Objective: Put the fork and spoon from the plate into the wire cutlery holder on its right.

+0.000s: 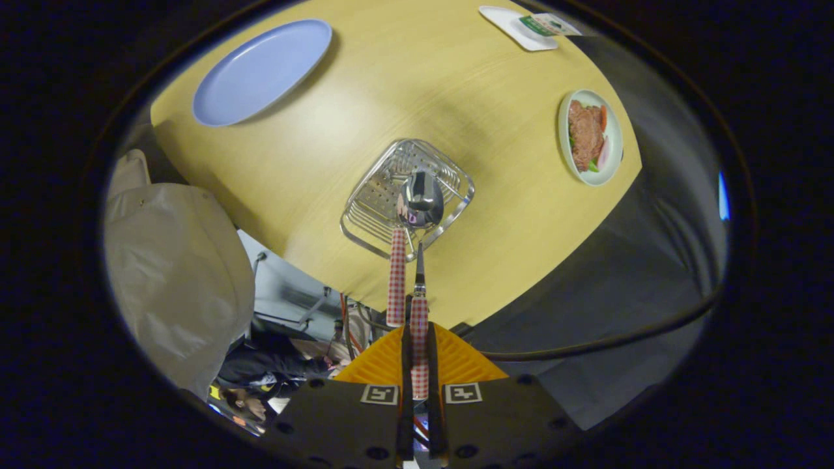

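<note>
Now gripper [419,365] clamps fork [419,306] handle; spoon [420,198] stands in wire holder [371,212].

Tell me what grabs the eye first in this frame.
The gripper is shut on a checked-handled utensil, held over the wire cutlery holder just beyond the fingers. A spoon with a matching handle already leans in that holder. Farther off on the wooden table lie an empty blue plate and a dish of food.

I'm looking down on a pale wooden table [404,85], light glaring off its middle; black cloth [625,273] is hanging at its right, a grey floor [287,286] showing near
</note>
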The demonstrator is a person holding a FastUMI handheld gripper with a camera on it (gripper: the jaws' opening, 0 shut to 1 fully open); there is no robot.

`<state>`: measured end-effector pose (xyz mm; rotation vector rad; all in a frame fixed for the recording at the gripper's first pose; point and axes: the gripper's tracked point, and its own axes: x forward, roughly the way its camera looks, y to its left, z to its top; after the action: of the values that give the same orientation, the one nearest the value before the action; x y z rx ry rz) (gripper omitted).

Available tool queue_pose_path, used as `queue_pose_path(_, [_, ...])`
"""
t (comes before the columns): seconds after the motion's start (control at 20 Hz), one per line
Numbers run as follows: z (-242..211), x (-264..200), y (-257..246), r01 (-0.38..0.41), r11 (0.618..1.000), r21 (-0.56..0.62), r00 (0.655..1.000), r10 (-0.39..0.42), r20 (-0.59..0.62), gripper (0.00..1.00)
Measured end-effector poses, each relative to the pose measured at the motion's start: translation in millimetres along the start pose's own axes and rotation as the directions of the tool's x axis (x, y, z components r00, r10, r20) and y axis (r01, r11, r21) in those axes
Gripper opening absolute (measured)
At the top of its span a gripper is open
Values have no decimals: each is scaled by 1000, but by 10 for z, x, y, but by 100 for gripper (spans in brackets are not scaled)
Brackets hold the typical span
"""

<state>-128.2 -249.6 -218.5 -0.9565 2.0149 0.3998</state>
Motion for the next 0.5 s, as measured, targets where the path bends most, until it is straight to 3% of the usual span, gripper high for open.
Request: queue_pose_path(0.5, [160,156,-79,2,1000,-26,999,-3,-43,15])
